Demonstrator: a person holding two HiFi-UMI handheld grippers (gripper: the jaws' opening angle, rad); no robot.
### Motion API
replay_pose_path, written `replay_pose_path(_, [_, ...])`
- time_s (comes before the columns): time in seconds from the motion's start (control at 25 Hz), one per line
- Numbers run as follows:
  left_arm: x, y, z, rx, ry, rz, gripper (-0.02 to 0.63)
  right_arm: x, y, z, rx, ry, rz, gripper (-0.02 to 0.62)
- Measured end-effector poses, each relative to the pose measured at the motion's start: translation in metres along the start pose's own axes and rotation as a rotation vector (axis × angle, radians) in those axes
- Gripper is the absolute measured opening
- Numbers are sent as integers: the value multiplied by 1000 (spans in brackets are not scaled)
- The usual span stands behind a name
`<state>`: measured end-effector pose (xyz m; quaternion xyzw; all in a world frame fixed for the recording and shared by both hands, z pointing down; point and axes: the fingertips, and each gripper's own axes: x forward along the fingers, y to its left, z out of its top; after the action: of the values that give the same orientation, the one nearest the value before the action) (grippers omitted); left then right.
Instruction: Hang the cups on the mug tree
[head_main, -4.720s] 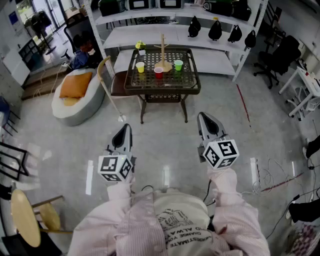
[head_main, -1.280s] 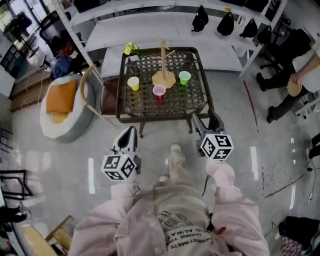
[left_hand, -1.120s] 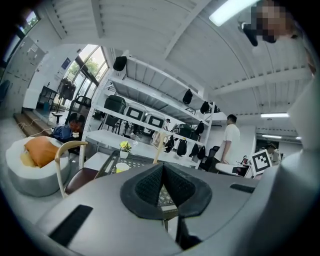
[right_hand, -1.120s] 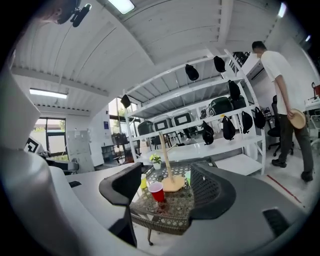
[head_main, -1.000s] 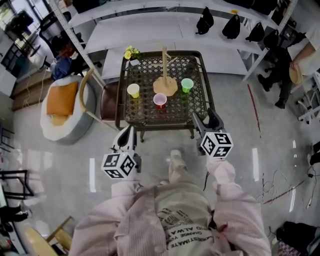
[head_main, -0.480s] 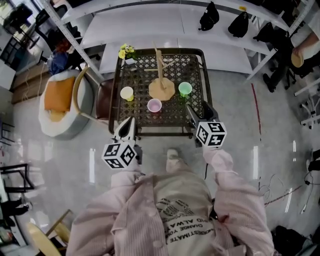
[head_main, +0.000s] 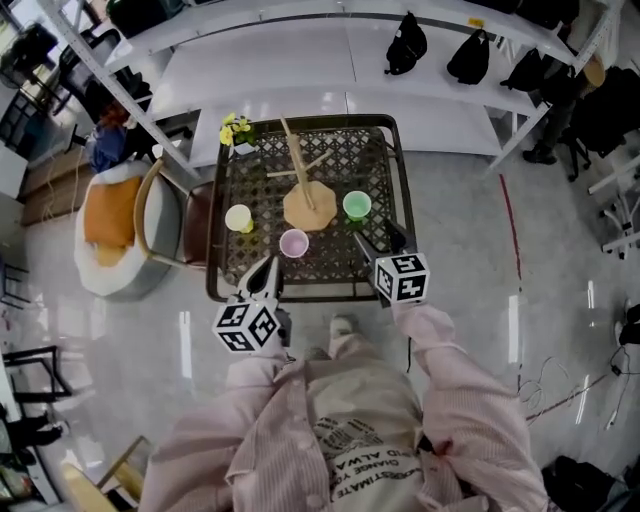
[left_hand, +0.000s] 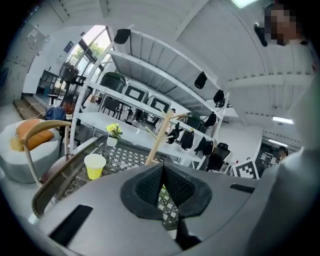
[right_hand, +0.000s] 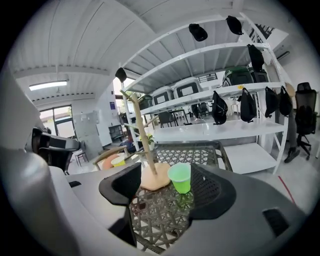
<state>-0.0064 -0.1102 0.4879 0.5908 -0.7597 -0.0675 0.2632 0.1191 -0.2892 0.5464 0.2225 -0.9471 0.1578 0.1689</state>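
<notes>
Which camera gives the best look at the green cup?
The right gripper view: the green cup stands large and side-on, framed by the open jaws. The head view shows the cup small, from above, beside the mug tree. The left gripper view's shut jaws hide it.

Wooden mug tree (head_main: 303, 196) upright, bare – yellow cup (head_main: 238, 218), pink cup (head_main: 294, 243), green cup (head_main: 357, 205) around it
</notes>
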Motion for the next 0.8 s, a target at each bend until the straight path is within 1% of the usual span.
replay_pose_path(0.12, [12, 6, -7, -11, 25, 11, -2, 17, -7, -12, -11, 31, -6, 276])
replay_pose_path(0.24, [22, 14, -18, -33, 50, 26, -2, 34, -17, -28, -17, 63, -31, 276])
replay_pose_path(0.4, [41, 25, -25, -45, 79, 32, -2, 61, -35, -42, 4, 90, -58, 281])
replay_pose_path(0.52, [48, 34, -32, -60, 103, 39, -2, 75, -38, -61, -5, 139, -57, 291])
replay_pose_path(0.64, [56, 42, -35, -68, 107, 39, -2, 89, -40, -74, -33, 172, -51, 299])
replay_pose_path(0.8, [63, 49, -37, -83, 106, 43, -2, 105, -44, -78, -64, 178, -60, 301])
